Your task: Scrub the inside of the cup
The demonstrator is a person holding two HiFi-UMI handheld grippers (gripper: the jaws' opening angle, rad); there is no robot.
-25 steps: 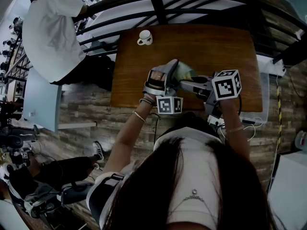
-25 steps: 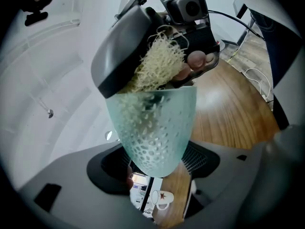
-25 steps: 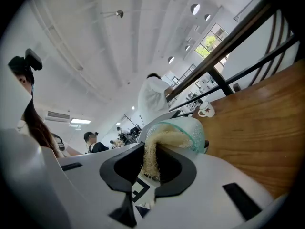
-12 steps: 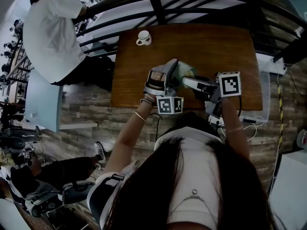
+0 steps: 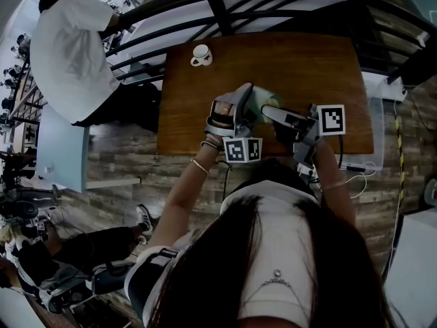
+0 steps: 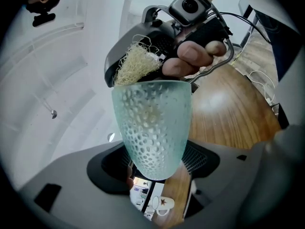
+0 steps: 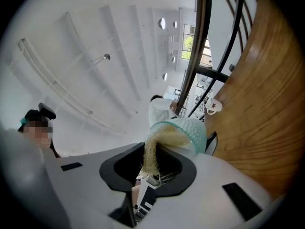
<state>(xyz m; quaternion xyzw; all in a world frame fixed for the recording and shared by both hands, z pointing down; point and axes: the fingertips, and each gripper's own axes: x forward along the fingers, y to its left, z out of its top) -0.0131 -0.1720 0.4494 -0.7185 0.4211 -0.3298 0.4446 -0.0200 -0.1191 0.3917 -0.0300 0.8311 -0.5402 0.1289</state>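
Though narrow, right tongs (image 7: 153,175) on scrubber (image 7: 158,141)

Setting: an open indoor work hall, lab-like rather than domestic. A wooden worktop (image 5: 287,67) stood against a black metal railing (image 5: 225,12) beyond the left tongs (image 5: 247,98). Loose cables (image 5: 355,175) lay on the plank floor (image 5: 123,162) to their right. A white-shirted person (image 5: 72,53) stood far left. The ceiling (image 7: 95,56) was high and white.

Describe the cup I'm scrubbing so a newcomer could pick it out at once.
Start at the brown wooden table; over its near half the left tongs clamp the cup by its base, mouth toward the right tongs. It is pale green see-through glass with a dimpled wall and a straw-coloured scrubber poking into it, unlike the white handled mug at the far left corner.
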